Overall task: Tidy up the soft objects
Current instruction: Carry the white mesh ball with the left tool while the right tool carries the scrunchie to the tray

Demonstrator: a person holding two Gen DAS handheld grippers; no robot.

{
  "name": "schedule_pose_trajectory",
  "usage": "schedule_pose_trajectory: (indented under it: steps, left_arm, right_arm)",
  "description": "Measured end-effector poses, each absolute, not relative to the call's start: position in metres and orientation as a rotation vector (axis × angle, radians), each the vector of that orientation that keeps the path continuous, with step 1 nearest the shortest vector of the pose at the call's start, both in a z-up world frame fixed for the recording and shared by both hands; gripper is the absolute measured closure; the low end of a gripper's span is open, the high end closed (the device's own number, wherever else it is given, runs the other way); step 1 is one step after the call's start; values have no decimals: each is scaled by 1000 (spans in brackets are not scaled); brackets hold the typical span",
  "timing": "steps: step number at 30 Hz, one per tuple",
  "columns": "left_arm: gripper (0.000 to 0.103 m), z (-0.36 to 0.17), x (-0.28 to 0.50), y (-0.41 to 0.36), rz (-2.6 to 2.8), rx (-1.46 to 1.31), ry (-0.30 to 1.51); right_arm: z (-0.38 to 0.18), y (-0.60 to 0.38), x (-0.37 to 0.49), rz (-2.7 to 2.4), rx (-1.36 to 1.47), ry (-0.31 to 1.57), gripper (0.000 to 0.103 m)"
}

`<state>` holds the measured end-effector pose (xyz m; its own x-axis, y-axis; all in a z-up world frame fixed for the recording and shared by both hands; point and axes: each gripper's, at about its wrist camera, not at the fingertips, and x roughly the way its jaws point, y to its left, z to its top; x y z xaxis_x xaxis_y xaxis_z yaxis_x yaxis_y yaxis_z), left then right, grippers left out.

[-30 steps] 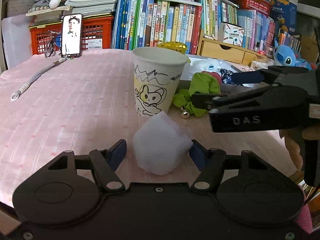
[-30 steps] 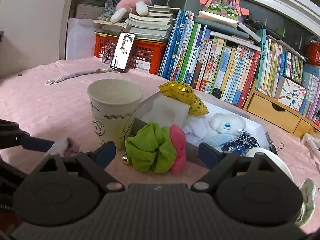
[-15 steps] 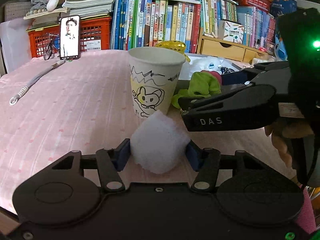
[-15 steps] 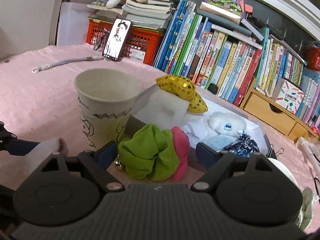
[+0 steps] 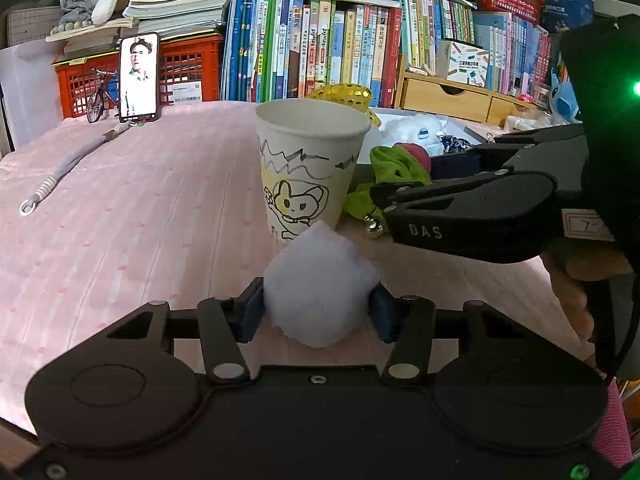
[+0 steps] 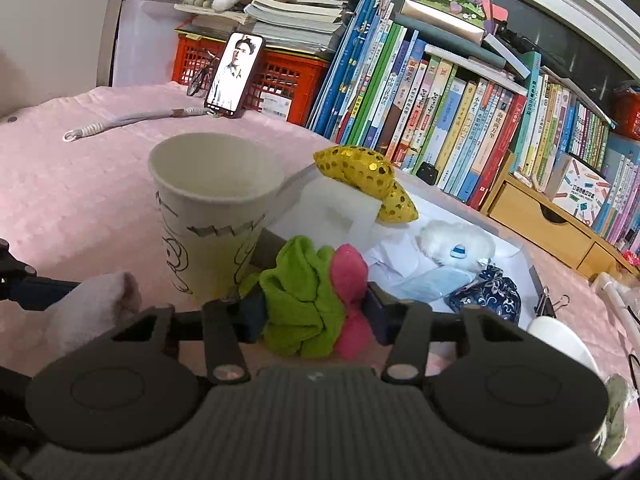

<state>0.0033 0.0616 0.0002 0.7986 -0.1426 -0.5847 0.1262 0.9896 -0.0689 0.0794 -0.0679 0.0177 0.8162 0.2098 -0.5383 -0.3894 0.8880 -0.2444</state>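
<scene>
On right claw [image 5: 404, 184] side: "DAS" lettering, white.

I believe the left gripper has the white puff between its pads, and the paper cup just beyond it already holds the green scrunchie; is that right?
Not quite: the cup is empty in the right wrist view. The green scrunchie sits between the closing right gripper's pads. The left gripper, also closing, does have the white puff.

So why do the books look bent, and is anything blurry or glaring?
Left wrist view: the fisheye lens bows the row of books at the edges; a green light glares at the right edge. Right wrist view: same bending; the paper cup is sharp, the edges darken.
</scene>
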Motion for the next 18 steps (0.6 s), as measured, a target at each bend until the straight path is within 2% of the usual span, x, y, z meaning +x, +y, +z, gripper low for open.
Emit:
schedule_pose_trajectory:
  steps: [4,18]
  left_arm:
    - [53,5,5,64,-141,-39,629]
    - [54,30,3,65,-118,-36,588]
  right_arm:
    - [21,-73,81,318,-322,534,55]
    - [45,-83,66,316,-281,475,55]
